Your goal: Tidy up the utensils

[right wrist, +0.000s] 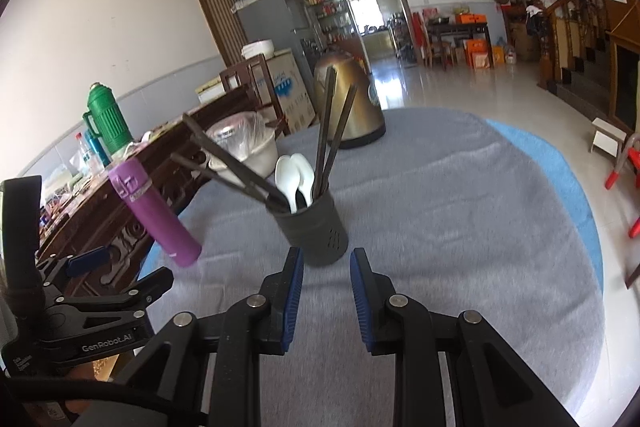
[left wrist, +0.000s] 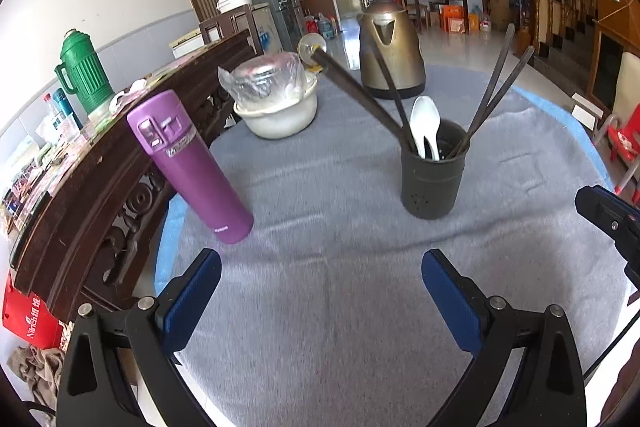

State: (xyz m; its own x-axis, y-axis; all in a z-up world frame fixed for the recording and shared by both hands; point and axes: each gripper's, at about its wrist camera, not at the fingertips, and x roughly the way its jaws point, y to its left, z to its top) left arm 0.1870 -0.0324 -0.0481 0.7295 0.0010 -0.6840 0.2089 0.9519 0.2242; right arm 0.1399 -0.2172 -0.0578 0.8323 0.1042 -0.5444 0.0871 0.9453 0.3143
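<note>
Grey tablecloth [left wrist: 320, 307] carries the dark cylindrical utensil holder [left wrist: 432, 171], chopsticks and white spoons inside; left gripper [left wrist: 320, 291] gapes wide, right gripper [right wrist: 326, 291] narrowly parted, both empty.

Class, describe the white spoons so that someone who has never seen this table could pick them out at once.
Start from the grey cloth that covers the table, with the bronze kettle at its far side. Nearer than the kettle stands a dark round utensil holder. The white spoons stand in it, bowls up: the only pale, rounded things among the long, thin dark chopsticks.
</note>
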